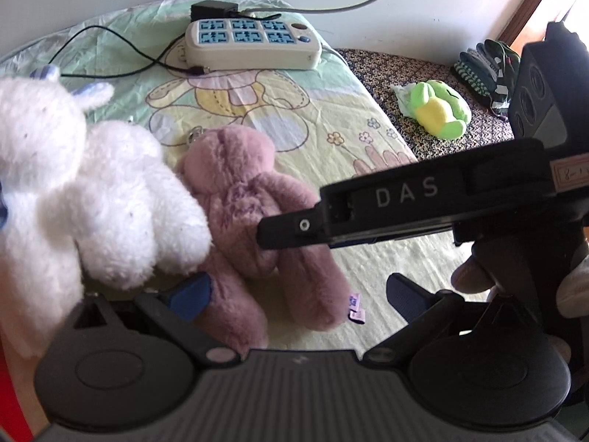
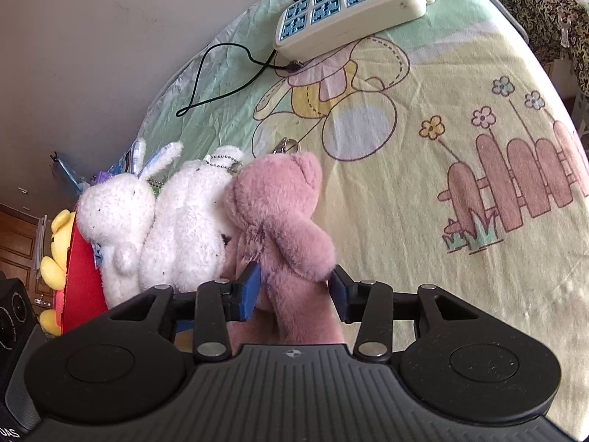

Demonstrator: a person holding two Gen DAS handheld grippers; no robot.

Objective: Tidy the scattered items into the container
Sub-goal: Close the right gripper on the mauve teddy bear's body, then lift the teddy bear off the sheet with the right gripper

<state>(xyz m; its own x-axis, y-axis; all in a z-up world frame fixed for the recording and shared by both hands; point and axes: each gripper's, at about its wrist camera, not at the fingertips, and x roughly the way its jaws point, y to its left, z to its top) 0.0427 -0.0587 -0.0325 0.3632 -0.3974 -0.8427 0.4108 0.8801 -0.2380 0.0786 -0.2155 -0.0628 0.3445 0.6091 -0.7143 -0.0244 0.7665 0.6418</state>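
Straddling the fluffy pink bear (image 2: 279,213), right claw (image 2: 296,293) parted; left claw (image 1: 298,300) spread wide.

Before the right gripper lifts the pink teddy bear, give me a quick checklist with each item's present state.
1. Pink teddy bear between the right gripper fingers: ok, its lower body sits in the gap.
2. Firm grip: cannot tell; the fur hides the contact.
3. White plush rabbit clear of the bear: not ok, the white plush presses against it.
4. Left gripper out of the way: not ok, open around the bear's legs.
5. Container within sight: cannot tell; only a red edge shows.
6. Power strip clear: ok.
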